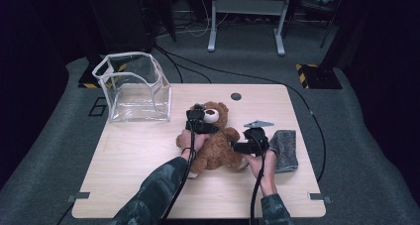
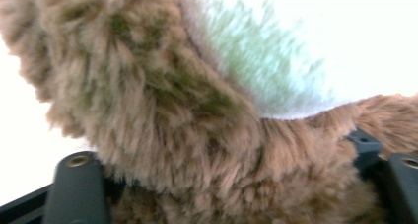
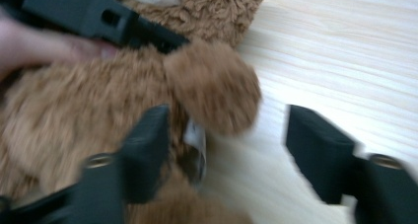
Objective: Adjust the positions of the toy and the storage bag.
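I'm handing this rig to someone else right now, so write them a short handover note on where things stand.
Left gripper: jaws on either side of the teddy bear at its head, fur between them; a firm grip cannot be confirmed.
Right gripper: open, nothing held, beside the bear's arm.
The bear lies mid-table; the clear bag stands open at the far left; a grey cloth lies at the right.
Done: the bear is not yet lifted.
Left, probably: grip the bear and put it in the bag.

A light wooden table [image 1: 148, 155] carries a brown teddy bear [image 1: 218, 148] at centre, a clear plastic box [image 1: 132, 88] at ten o'clock, a grey cloth [image 1: 285, 149] at three o'clock
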A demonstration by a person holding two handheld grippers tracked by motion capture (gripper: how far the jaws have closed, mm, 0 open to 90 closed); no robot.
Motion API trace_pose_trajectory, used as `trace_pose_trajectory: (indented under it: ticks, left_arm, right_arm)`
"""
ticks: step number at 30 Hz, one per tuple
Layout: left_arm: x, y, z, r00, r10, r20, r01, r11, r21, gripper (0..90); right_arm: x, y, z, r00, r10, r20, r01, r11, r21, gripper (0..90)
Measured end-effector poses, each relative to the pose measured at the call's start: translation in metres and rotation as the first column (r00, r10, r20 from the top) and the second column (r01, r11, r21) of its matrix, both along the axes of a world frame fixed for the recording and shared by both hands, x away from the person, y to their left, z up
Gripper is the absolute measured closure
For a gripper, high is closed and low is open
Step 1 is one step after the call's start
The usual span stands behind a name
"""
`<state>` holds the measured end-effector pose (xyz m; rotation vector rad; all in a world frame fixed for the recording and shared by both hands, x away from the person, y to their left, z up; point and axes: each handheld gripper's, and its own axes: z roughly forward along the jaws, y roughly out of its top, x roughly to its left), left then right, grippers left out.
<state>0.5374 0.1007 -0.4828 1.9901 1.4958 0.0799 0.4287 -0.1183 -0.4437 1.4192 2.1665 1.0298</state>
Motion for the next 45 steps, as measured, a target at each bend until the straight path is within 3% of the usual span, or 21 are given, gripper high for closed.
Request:
trace_pose_trajectory:
  ticks: [2,3,5,7,10,11,16,20,24,29,30,31,34,35,36,37,38,39,40,45]
  left_arm:
    - [-0.002,0.000,0.000,0.9997,0.008,0.025,-0.008,0.9999,-0.015,31.3]
    - [-0.002,0.000,0.000,0.9997,0.008,0.025,-0.008,0.9999,-0.015,33.1]
    - [-0.003,0.002,0.000,0.9994,0.004,0.033,-0.003,0.9998,-0.017,34.8]
    - [-0.004,0.003,0.001,0.9992,-0.001,0.040,0.002,0.9997,-0.024,37.8]
    - [-0.006,0.005,0.001,0.9985,-0.005,0.054,0.007,0.9993,-0.038,42.4]
    - [-0.006,0.006,0.001,0.9984,-0.004,0.056,0.006,0.9990,-0.045,42.4]
    - [-0.009,0.014,0.003,0.9969,-0.016,0.076,0.023,0.9949,-0.098,45.4]
    - [-0.011,0.018,0.005,0.9955,-0.028,0.090,0.039,0.9913,-0.126,46.5]
    - [-0.014,0.020,0.011,0.9930,-0.042,0.110,0.058,0.9878,-0.145,47.7]
    - [-0.019,0.024,0.018,0.9885,-0.041,0.146,0.065,0.9843,-0.164,49.6]
    - [-0.021,0.026,0.022,0.9834,-0.044,0.176,0.074,0.9834,-0.166,49.8]
    - [-0.021,0.026,0.022,0.9834,-0.044,0.176,0.074,0.9834,-0.166,49.9]
    - [-0.026,0.029,0.030,0.9736,-0.053,0.222,0.093,0.9807,-0.172,50.2]
    - [-0.028,0.030,0.033,0.9698,-0.050,0.239,0.094,0.9802,-0.175,50.5]
    - [-0.031,0.032,0.039,0.9615,-0.052,0.270,0.103,0.9790,-0.176,50.7]
    - [-0.031,0.032,0.039,0.9615,-0.052,0.270,0.103,0.9790,-0.176,50.8]
    - [-0.034,0.036,0.045,0.9544,-0.058,0.293,0.115,0.9770,-0.180,50.9]
    - [-0.034,0.036,0.045,0.9544,-0.058,0.293,0.115,0.9770,-0.180,51.0]
    - [-0.036,0.041,0.049,0.9466,-0.059,0.317,0.121,0.9767,-0.178,51.2]
    - [-0.038,0.050,0.057,0.9387,-0.048,0.341,0.121,0.9733,-0.195,51.6]
  right_arm:
    - [-0.016,-0.008,0.001,0.9995,-0.002,0.032,0.002,1.000,0.002,14.3]
    - [-0.016,-0.008,0.001,0.9995,-0.002,0.032,0.002,1.000,0.002,14.3]
    - [-0.033,-0.016,-0.003,0.9981,-0.013,0.061,0.014,1.000,-0.019,11.4]
    - [-0.049,-0.022,-0.010,0.9981,-0.013,0.061,0.013,1.000,-0.010,7.5]
    - [-0.076,-0.027,-0.032,0.9977,0.015,0.067,-0.012,0.999,-0.043,1.8]
    - [-0.076,-0.027,-0.032,0.9977,0.015,0.067,-0.012,0.999,-0.043,1.8]
    - [-0.082,-0.026,-0.069,0.9982,0.053,0.029,-0.051,0.997,-0.058,0.0]
    - [-0.081,-0.024,-0.084,0.9984,0.054,0.017,-0.053,0.995,-0.081,0.0]
    - [-0.078,-0.023,-0.085,0.9988,0.048,0.010,-0.047,0.993,-0.108,0.0]
    - [-0.076,-0.025,-0.087,0.9991,0.040,0.013,-0.039,0.994,-0.099,0.0]
    - [-0.076,-0.025,-0.087,0.9991,0.039,0.015,-0.037,0.995,-0.096,0.0]
    - [-0.076,-0.025,-0.087,0.9992,0.037,0.014,-0.036,0.995,-0.096,0.0]
    - [-0.076,-0.025,-0.087,0.9993,0.035,0.016,-0.033,0.995,-0.096,0.0]
    - [-0.076,-0.025,-0.087,0.9995,0.029,0.017,-0.027,0.995,-0.094,0.0]
    - [-0.076,-0.025,-0.087,0.9992,0.037,0.013,-0.036,0.995,-0.094,0.0]
    - [-0.076,-0.025,-0.087,0.9992,0.037,0.013,-0.036,0.995,-0.094,0.0]
    - [-0.076,-0.025,-0.087,0.9992,0.037,0.016,-0.035,0.995,-0.094,0.1]
    - [-0.076,-0.025,-0.087,0.9992,0.037,0.016,-0.035,0.995,-0.094,0.1]
    - [-0.075,-0.025,-0.087,0.9993,0.033,0.019,-0.031,0.995,-0.093,0.1]
    - [-0.075,-0.025,-0.087,0.9992,0.033,0.020,-0.031,0.995,-0.094,0.1]
